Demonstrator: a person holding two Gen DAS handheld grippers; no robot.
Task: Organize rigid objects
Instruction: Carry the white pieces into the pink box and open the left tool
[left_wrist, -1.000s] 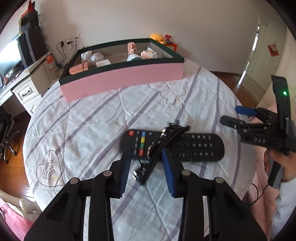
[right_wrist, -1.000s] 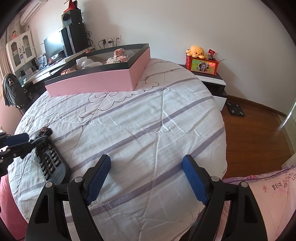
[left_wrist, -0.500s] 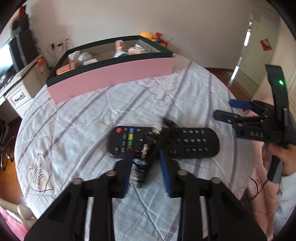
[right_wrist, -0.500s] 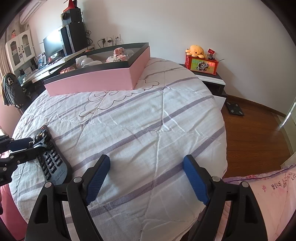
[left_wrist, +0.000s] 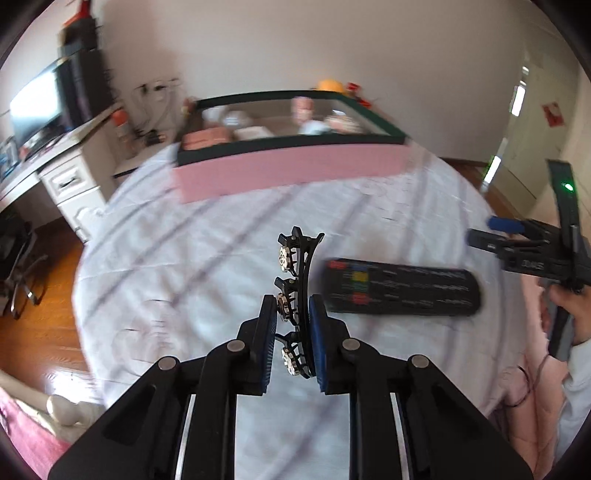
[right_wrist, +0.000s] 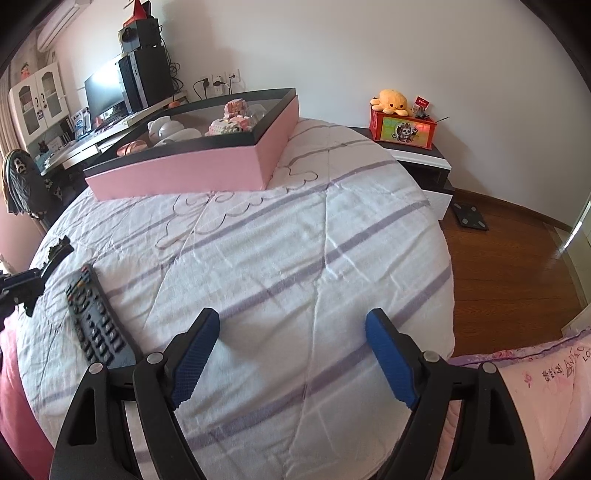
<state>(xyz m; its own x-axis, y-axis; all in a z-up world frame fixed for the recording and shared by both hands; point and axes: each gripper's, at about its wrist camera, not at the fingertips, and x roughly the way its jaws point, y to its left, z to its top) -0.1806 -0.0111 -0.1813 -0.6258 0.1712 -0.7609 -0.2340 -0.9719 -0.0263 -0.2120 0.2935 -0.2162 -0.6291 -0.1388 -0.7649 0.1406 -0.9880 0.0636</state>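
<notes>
My left gripper (left_wrist: 293, 314) is shut on a black curved hair clip (left_wrist: 298, 280) with metal studs and holds it upright above the bed. The clip also shows at the left edge of the right wrist view (right_wrist: 55, 254). A black remote (left_wrist: 400, 287) lies flat on the striped bedspread to the right of the clip; it also shows in the right wrist view (right_wrist: 96, 321). A pink box with a dark rim (left_wrist: 291, 170) sits at the far side of the bed and holds several small items. My right gripper (right_wrist: 293, 354) is open and empty above the bedspread.
The round bed (right_wrist: 295, 240) drops off to wooden floor (right_wrist: 509, 266) on the right. A desk with a monitor (right_wrist: 107, 88) stands behind the pink box (right_wrist: 192, 170). A nightstand with a red box and orange plush toy (right_wrist: 400, 122) stands at the back right.
My left gripper closed on the hair clip, lifted it off the remote and moved left. The remote stays on the bed. The right gripper has barely moved.
</notes>
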